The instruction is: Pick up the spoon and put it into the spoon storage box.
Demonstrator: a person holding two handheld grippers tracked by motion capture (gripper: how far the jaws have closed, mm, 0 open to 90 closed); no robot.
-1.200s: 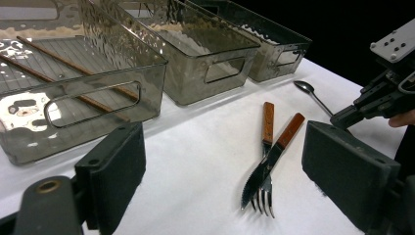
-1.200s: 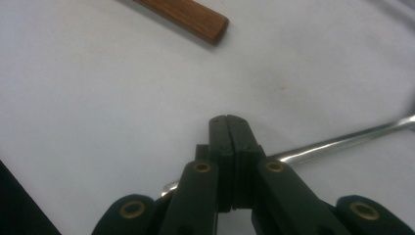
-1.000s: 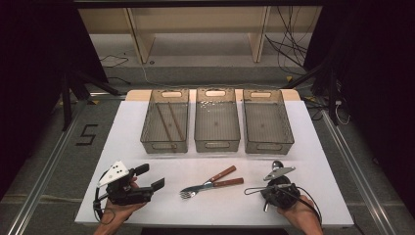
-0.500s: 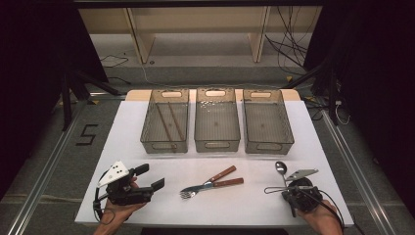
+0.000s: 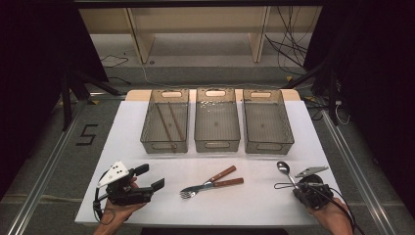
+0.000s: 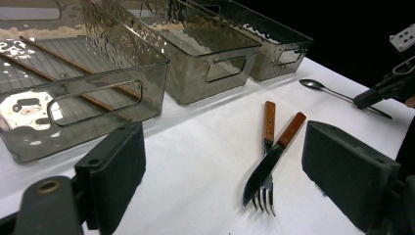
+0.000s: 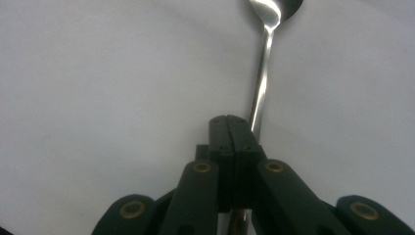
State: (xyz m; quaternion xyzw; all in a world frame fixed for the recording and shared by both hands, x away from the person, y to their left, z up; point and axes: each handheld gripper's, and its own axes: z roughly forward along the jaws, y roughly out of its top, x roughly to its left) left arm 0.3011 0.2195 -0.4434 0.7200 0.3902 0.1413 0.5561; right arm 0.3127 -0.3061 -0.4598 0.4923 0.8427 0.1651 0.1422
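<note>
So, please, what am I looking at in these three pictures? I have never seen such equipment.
There is no robot here: a person holds a hand tool with two black fingers in each hand. One picture looks down from above the white table. Each of the other two comes from a camera riding on one tool. On the table stand three clear bins, the left one with two chopsticks inside. In front lie a knife resting across a fork, and a spoon. The left gripper is open and holds nothing. The right gripper is shut; the spoon's handle passes beside its fingers, not between them.
</note>
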